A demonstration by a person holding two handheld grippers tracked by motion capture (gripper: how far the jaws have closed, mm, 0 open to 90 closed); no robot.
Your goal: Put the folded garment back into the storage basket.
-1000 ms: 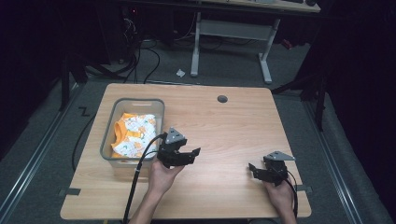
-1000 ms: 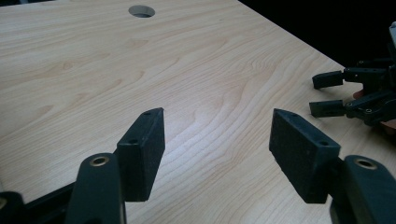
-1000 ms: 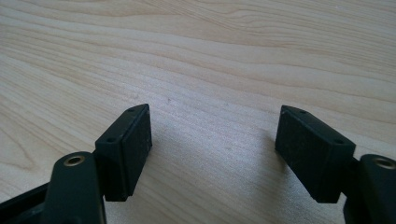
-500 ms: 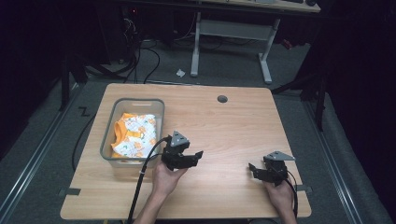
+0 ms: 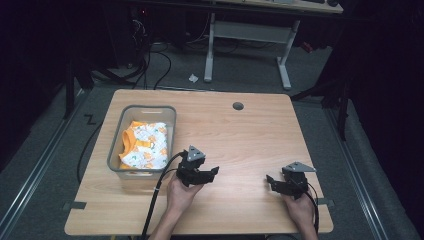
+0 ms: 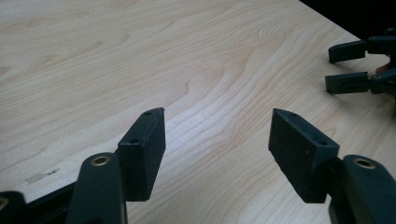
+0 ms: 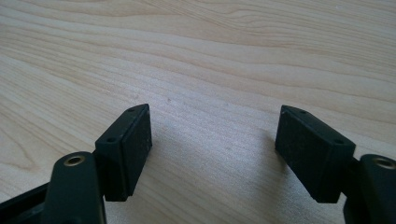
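A clear plastic bin (image 5: 116,150) stands on the left part of the wooden table (image 5: 250,135). Inside it lies a folded orange and white patterned garment (image 5: 145,145). My left gripper (image 5: 212,172) is held low over the table just right of the bin's near corner, open, with nothing between its jaws. In the left gripper view its jaws (image 6: 217,140) stand wide apart over bare wood. My right gripper (image 5: 271,181) rests near the table's front right, open and empty, and it also appears at the edge of the left gripper view (image 6: 338,67).
A round cable hole (image 5: 238,106) sits near the table's far edge. Beyond the table stand another desk's white legs (image 5: 285,60) and loose cables on the floor (image 5: 150,55). My left gripper's black cable (image 5: 152,210) trails off the front edge.
My left gripper has moved down and a little to the right, away from the bin, still open. The right gripper has kept still.
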